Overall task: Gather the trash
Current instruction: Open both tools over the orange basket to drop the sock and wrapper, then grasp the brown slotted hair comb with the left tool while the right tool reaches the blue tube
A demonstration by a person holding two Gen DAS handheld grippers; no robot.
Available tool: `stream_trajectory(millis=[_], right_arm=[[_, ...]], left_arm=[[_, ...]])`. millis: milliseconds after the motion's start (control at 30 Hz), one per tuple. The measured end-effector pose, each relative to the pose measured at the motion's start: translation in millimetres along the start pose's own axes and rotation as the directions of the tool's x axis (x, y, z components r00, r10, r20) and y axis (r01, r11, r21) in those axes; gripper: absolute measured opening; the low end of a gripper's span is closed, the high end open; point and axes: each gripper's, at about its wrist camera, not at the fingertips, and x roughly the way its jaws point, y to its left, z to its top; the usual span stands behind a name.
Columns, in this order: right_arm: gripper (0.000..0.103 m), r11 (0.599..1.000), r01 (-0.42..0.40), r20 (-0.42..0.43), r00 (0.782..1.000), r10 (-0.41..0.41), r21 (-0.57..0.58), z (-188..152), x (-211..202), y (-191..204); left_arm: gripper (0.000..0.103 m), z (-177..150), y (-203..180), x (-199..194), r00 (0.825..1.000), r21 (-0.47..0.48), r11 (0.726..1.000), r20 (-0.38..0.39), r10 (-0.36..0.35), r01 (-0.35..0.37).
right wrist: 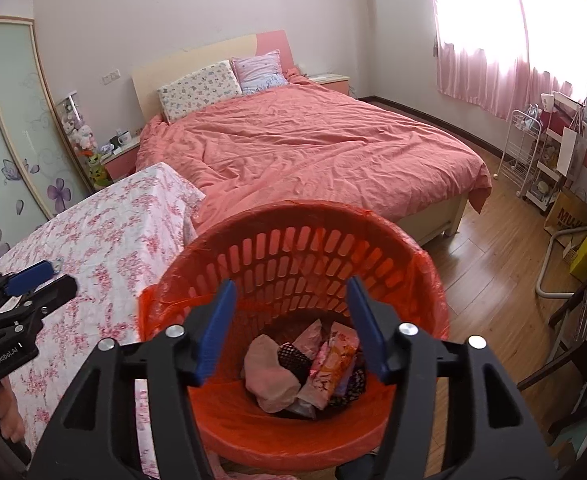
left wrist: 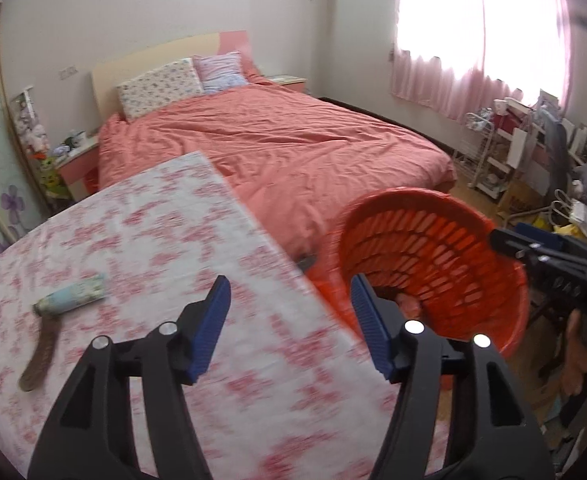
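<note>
An orange bin [right wrist: 293, 264], lined with a thin orange bag, is seen just beside the flower-clothed desk [right wrist: 105, 240], its base cut off by the frame edge. The trash [right wrist: 305, 368] lies heaped at the bin's bottom: crumpled wrappers, a pale wad and something dark and netted, none of it readable. The right gripper [right wrist: 293, 328] is held above the bin's mouth, jaws apart with nothing between them. The left gripper [left wrist: 289, 328] is poised over the desk's edge next to the bin, jaws likewise spread and empty; this view is smeared by motion, so the cloth's pattern is blurred. A lint roller [left wrist: 59, 316] is left on the desk, well apart from the bin. Beyond the bin a bed [right wrist: 313, 152] with a coral cover is shown. Part of a hand [left wrist: 581, 356] is glimpsed at the frame's rim.
</note>
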Motion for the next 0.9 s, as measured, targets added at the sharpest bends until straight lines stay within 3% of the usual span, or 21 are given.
stream_trajectory(millis=[200, 433, 533, 633, 700, 833, 900], right_arm=[[0.065, 0.999, -0.036, -0.016, 0.999, 0.035, -0.025, -12.0, 1.5, 33.1], [0.066, 0.99, -0.118, -0.075, 0.991, 0.113, -0.071, -31.2, 9.8, 84.9], [0.066, 0.985, -0.148, -0.096, 0.985, 0.14, -0.086, -36.4, 12.7, 104.9], [0.066, 0.98, -0.167, -0.119, 0.981, 0.155, -0.105, -40.0, 16.5, 122.1], [0.066, 0.978, -0.172, -0.129, 0.979, 0.157, -0.115, -41.5, 19.4, 130.6], [0.066, 0.975, -0.186, -0.147, 0.975, 0.168, -0.118, -41.2, 24.8, 143.4], [0.066, 0.974, -0.201, -0.159, 0.97, 0.182, -0.11, -40.7, 28.6, 150.5]], left_arm=[[0.064, -29.7, 97.1, -19.3, 0.983, -0.1, 0.979, -0.048, 0.176, -0.18], [0.064, -66.2, 205.6, -26.8, 0.922, -0.221, 0.897, -0.161, 0.353, -0.382], [0.064, -73.6, 230.2, -18.7, 0.919, -0.248, 0.89, -0.2, 0.34, -0.383], [0.064, -73.3, 235.7, -2.9, 0.924, -0.232, 0.904, -0.222, 0.31, -0.359], [0.055, -72.3, 236.0, 9.5, 0.919, -0.206, 0.908, -0.239, 0.315, -0.365], [0.032, -70.1, 233.1, 15.3, 0.937, -0.219, 0.922, -0.221, 0.27, -0.318], [0.028, -71.8, 231.6, 13.1, 0.939, -0.217, 0.924, -0.213, 0.271, -0.316]])
